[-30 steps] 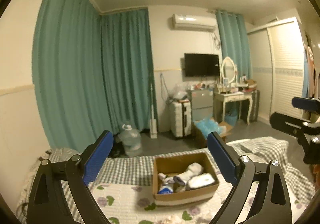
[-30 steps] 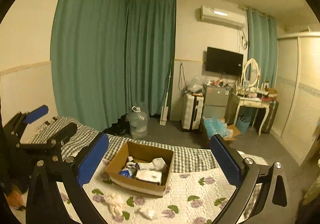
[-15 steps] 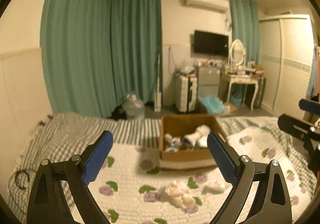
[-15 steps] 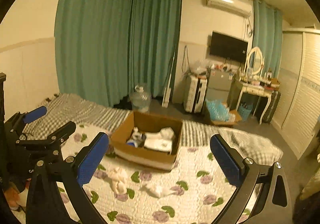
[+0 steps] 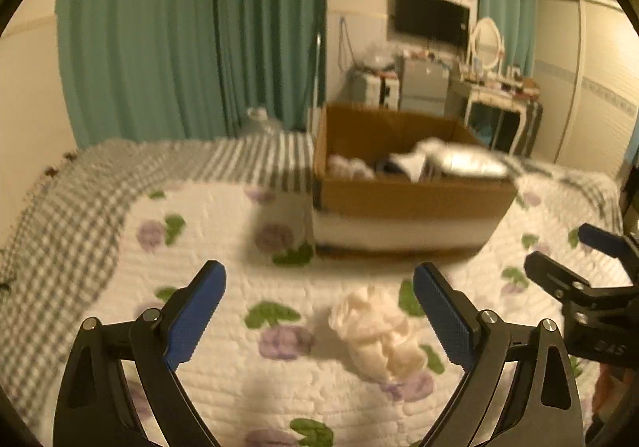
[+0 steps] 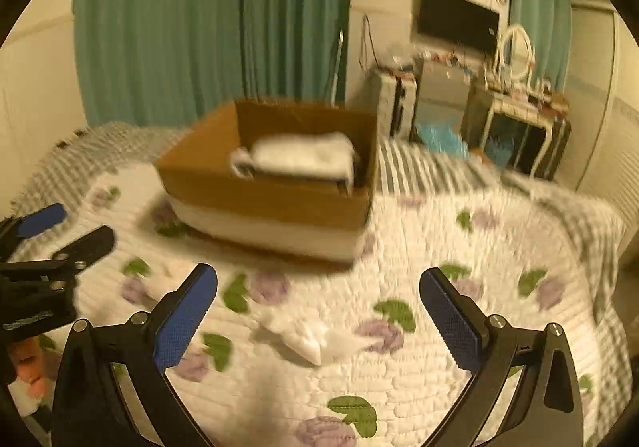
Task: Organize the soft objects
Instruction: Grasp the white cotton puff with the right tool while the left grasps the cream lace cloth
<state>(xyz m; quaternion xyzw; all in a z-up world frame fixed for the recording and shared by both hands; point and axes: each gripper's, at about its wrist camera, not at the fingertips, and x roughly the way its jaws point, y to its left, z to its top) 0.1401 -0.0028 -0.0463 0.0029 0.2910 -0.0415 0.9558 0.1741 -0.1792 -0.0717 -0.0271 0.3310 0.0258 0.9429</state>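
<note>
A cardboard box point(image 5: 411, 199) holding white soft items sits on the flowered quilt; the right wrist view shows the same box point(image 6: 263, 203). A crumpled cream cloth point(image 5: 377, 333) lies on the quilt between the fingers of my left gripper point(image 5: 319, 289), which is open and hangs just above it. A white crumpled cloth point(image 6: 311, 335) lies below my right gripper point(image 6: 317, 293), also open and holding nothing. The right gripper point(image 5: 591, 259) shows at the right edge of the left wrist view, and the left gripper point(image 6: 60, 231) at the left edge of the right wrist view.
A grey checked blanket point(image 5: 80, 199) covers the bed's left and far side. Behind the bed hang teal curtains point(image 5: 191, 32). A suitcase, a small fridge point(image 5: 423, 88) and a dressing table point(image 6: 519, 127) stand by the far wall. A hand point(image 6: 28, 371) shows at lower left.
Both grippers have dropped toward the bed and tilted downward. The box and the loose cloths now appear much closer and larger. Both stay open.
</note>
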